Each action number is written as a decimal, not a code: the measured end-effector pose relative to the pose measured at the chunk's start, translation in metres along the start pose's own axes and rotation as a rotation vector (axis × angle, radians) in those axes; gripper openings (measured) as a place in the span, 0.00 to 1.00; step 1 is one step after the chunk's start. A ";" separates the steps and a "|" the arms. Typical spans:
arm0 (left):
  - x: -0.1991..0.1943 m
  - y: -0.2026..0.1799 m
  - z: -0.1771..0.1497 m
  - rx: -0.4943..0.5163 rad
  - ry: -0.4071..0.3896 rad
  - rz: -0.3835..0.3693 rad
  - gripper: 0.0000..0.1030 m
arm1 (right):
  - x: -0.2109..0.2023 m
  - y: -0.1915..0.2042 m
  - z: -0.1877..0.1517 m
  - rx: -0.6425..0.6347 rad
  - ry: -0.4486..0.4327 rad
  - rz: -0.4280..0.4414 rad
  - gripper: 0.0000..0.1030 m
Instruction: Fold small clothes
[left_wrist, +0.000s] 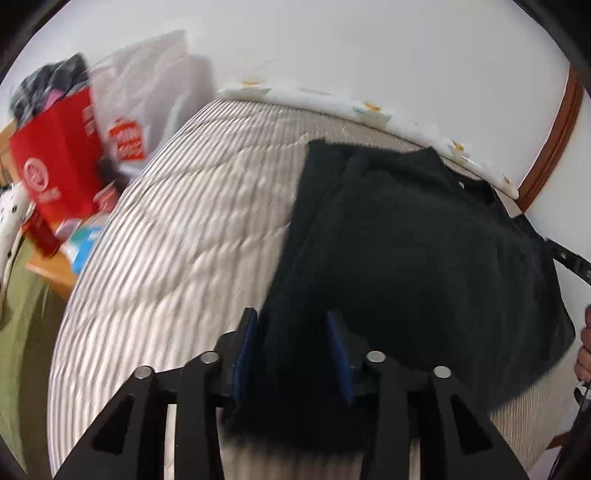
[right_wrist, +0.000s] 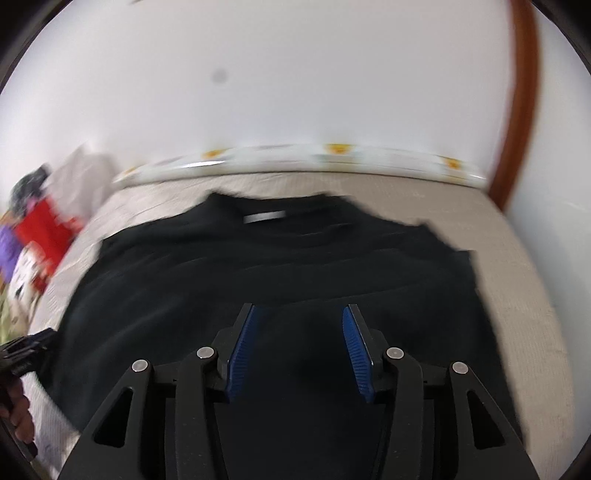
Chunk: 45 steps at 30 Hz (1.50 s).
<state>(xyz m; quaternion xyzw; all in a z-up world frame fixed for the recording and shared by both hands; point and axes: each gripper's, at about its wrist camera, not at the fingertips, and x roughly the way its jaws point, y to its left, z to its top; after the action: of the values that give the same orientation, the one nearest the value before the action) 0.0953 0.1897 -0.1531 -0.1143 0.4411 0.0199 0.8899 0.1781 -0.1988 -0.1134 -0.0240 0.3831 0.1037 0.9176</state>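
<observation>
Both grippers low over black garment (right_wrist: 266, 266)

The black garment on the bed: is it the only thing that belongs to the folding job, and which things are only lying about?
For the job:
black garment
left claw, fabric between its fingers
right claw, open over the garment
bed

Lying about:
red bag
white plastic bag

Striped bedcover (left_wrist: 192, 221); red bag (left_wrist: 61, 162) left of it; white wall (right_wrist: 295, 92); brown door frame (right_wrist: 524, 96)
</observation>
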 end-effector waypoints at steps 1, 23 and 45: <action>-0.008 0.009 -0.007 -0.022 -0.008 -0.020 0.43 | 0.000 0.021 -0.004 -0.031 0.003 0.020 0.49; -0.057 0.087 -0.060 -0.089 -0.018 -0.083 0.60 | -0.008 0.288 -0.115 -0.581 0.015 0.167 0.63; -0.039 0.015 -0.041 -0.022 -0.023 -0.186 0.62 | -0.069 0.151 -0.031 -0.205 -0.234 0.194 0.10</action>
<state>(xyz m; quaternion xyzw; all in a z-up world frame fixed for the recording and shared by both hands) 0.0369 0.1974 -0.1488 -0.1643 0.4180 -0.0567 0.8916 0.0778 -0.0668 -0.0805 -0.0679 0.2615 0.2324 0.9343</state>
